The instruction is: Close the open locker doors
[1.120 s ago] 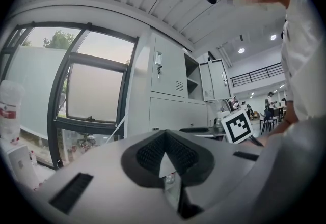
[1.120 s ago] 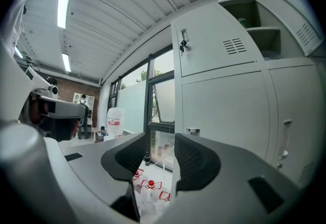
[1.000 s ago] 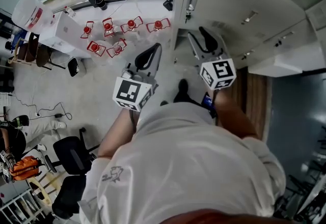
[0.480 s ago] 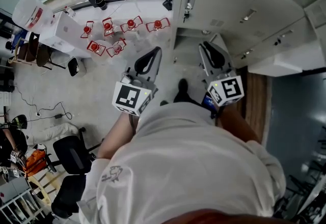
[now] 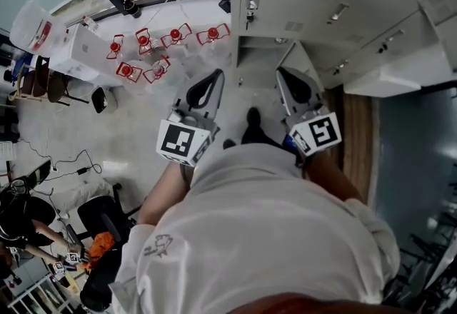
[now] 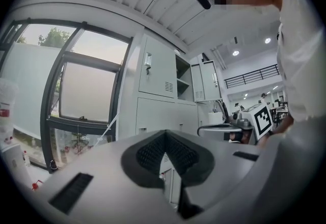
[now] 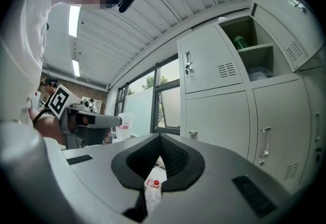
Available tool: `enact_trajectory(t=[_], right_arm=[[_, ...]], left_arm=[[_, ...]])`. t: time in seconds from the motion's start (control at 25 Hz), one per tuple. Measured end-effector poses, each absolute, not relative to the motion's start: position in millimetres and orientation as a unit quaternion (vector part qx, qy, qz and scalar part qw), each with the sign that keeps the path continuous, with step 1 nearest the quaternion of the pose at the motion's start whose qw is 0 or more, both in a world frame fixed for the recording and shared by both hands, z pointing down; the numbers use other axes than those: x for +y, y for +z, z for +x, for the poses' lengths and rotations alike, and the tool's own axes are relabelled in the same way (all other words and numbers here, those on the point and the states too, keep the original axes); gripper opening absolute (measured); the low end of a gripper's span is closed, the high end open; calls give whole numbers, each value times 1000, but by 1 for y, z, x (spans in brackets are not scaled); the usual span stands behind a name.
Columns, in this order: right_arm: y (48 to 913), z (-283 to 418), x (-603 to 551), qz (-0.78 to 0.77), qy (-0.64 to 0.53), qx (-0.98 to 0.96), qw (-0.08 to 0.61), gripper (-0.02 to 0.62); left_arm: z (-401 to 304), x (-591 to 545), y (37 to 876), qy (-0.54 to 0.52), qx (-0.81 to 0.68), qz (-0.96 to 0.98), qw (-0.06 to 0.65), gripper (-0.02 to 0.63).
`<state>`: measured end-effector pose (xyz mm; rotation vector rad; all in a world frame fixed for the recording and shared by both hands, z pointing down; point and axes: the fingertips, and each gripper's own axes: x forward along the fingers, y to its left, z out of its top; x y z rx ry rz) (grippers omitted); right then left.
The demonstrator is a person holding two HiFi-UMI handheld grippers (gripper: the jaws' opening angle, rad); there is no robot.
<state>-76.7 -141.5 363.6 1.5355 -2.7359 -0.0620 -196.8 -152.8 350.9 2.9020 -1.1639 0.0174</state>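
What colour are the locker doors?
Light grey; the right gripper view shows the locker doors best.

1. You face a light-grey steel locker bank [image 7: 219, 111], its doors stacked in two tiers.
2. The upper-left door [image 7: 206, 67] is shut flush. It has a lock handle near its left edge and a louvred vent at its lower right.
3. Just right of it, one upper compartment [image 7: 253, 47] gapes open, with a shelf crossing it about halfway up.
4. The open door [image 7: 285, 14] stands swung outward on that compartment's right side, vent slats showing near its lower corner.
5. Below, the lower-left door [image 7: 216, 116] and the lower-right door [image 7: 277, 121] are both closed. The right one carries an upright pull handle.
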Motion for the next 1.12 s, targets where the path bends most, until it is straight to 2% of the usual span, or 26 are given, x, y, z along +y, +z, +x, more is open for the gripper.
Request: enact_trajectory(t=[0.44,0.68,1.12], right_arm=[[364,-18,-133,503,-18,-864,-11,0],[372,48,-131,500,-53,-864,13,0],[420,170,-154,487,11,-873,24,0]], left_arm=[[-147,-154,363,30,-352,936,4,0],[-96,-155,369,35,-351,936,11,0],[17,-169,399,45,-363,930,34,0]])
